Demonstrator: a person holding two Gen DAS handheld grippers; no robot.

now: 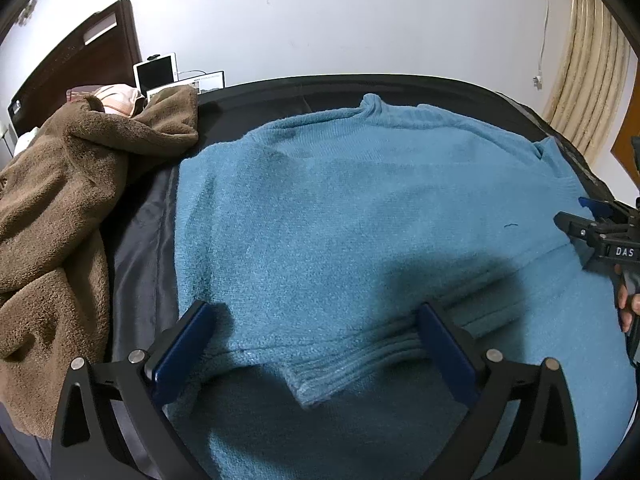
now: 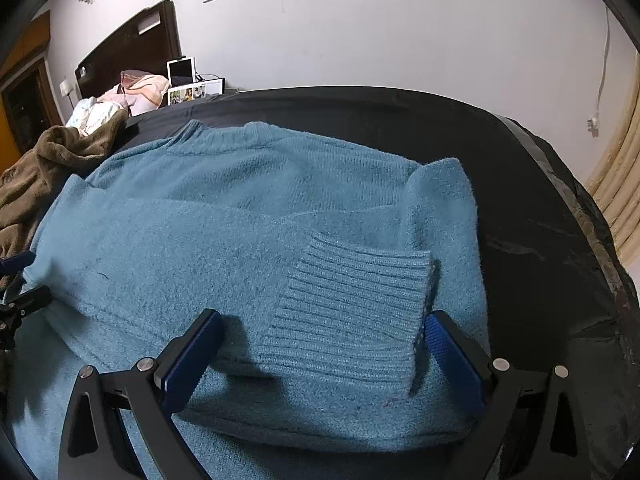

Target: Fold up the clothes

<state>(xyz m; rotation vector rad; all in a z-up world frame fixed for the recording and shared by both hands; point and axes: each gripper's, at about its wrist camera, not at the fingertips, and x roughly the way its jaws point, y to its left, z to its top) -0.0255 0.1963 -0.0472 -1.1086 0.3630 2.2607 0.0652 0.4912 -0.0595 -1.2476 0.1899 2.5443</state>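
Between your left gripper's (image 1: pixel 312 344) spread blue pads, one ribbed cuff (image 1: pixel 320 376) of the blue sweater (image 1: pixel 340 208) is lying flat; the jaws are standing wide apart and gripping nothing, resting just over the knit. Your right gripper (image 2: pixel 320 344) is likewise gaping wide, with the other ribbed cuff (image 2: pixel 352 320) sitting between its pads, untouched by the left pad and just beside the right one; whether that one is touching, you cannot tell. Both sleeves are lying folded across the sweater's body, which is spreading ahead of both grippers over the dark sheet (image 2: pixel 520 184), collar (image 1: pixel 374 106) farthest from you. Left of your left gripper, a brown fleece garment (image 1: pixel 60 208) is lying heaped on the sheet, its edge close beside the sweater. Beyond it, a dark headboard (image 2: pixel 132 48) is standing against the white wall (image 1: pixel 320 20).
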